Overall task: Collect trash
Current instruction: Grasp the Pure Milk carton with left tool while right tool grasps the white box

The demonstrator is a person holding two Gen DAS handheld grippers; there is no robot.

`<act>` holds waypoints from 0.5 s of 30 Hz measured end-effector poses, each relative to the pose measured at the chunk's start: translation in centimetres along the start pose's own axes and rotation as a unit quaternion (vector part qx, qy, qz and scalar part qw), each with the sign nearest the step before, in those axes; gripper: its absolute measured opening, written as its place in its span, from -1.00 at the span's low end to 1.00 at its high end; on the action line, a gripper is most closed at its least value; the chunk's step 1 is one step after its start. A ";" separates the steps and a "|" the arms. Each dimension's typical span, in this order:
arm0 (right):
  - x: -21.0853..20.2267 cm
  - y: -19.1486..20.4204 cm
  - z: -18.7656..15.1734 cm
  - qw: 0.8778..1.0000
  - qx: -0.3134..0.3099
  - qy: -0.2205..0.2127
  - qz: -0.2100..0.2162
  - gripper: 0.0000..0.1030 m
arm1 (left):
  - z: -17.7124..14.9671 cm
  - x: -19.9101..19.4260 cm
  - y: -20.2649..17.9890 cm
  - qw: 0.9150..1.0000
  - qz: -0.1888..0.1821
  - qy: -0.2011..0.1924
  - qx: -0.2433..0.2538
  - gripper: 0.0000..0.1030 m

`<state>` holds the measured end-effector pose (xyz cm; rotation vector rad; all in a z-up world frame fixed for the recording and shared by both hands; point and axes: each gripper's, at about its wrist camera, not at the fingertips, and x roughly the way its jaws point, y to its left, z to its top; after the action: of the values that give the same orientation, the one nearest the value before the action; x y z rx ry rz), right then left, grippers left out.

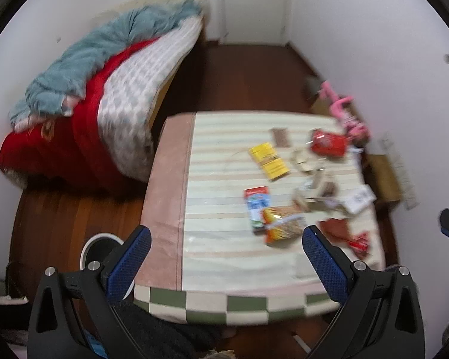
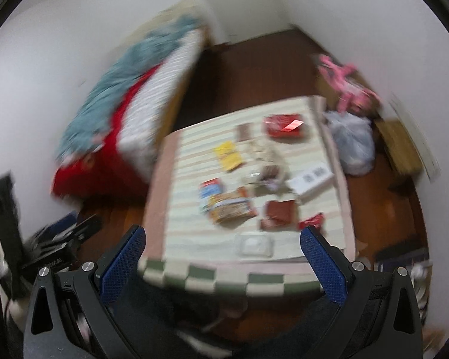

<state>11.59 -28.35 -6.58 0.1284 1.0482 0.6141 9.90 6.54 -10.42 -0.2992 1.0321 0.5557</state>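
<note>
Both tools up high over the near edge of the table (image 1: 167,179), nothing gripped yet. Left tool (image 1: 226,261) has its blue pads wide apart, empty; right tool (image 2: 221,257) the same, spread and empty.

Trash is scattered on the striped cloth, mostly the far-right half of the table: orange snack bag (image 1: 281,224) nearest the near edge, blue-white carton (image 1: 256,206) touching its left side, yellow packet (image 1: 269,160) further back, red packet (image 1: 327,143) at the far-right corner, dark red wrapper (image 1: 336,229) right of the snack bag, and a crumpled paper pile (image 1: 314,179) btwn them. Clear flat wrapper (image 2: 254,245) sits just inside the near edge (right view only).

White bin (image 1: 100,249) on the floor off the table's near-left corner; probably the drop spot.

Views blurry, esp. right.

Step looks like approach/first pick. Best bet: drop low, take the closest item first, close across a thin edge or crease, don't sweep neighbours off the table.
</note>
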 end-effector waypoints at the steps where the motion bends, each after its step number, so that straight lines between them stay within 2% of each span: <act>1: 1.7 -1.3 0.6 1.000 0.028 0.001 -0.008 0.88 | 0.4 1.8 0.1 1.000 0.002 0.016 -0.004 1.00; 2: 3.5 -2.6 1.1 0.998 0.054 0.004 -0.013 0.76 | 0.9 4.3 0.2 0.999 0.003 0.038 -0.009 1.00; 3: 5.1 -3.6 1.5 0.997 0.073 0.010 -0.018 0.40 | 1.1 5.9 0.2 0.999 0.002 0.051 -0.012 1.00; 4: 7.0 -4.6 1.9 0.995 0.091 0.020 -0.028 0.29 | 1.6 8.6 0.2 0.997 0.000 0.077 -0.020 1.00; 7: 11.8 -6.8 3.0 0.990 0.129 0.041 -0.046 0.29 | 2.3 14.0 -0.8 0.990 -0.021 0.134 -0.037 0.99; 10: 16.1 -8.6 4.1 0.984 0.154 0.062 -0.069 0.30 | 2.8 19.1 -2.5 0.979 -0.045 0.193 -0.047 0.99; 15: 21.7 -11.6 5.3 0.971 0.196 0.082 -0.112 0.30 | 2.8 24.6 -5.0 0.964 -0.067 0.253 -0.052 0.95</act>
<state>28.44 -25.42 -25.03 0.3036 1.3158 0.2095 24.42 10.98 -30.57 -0.6227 1.4654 0.4174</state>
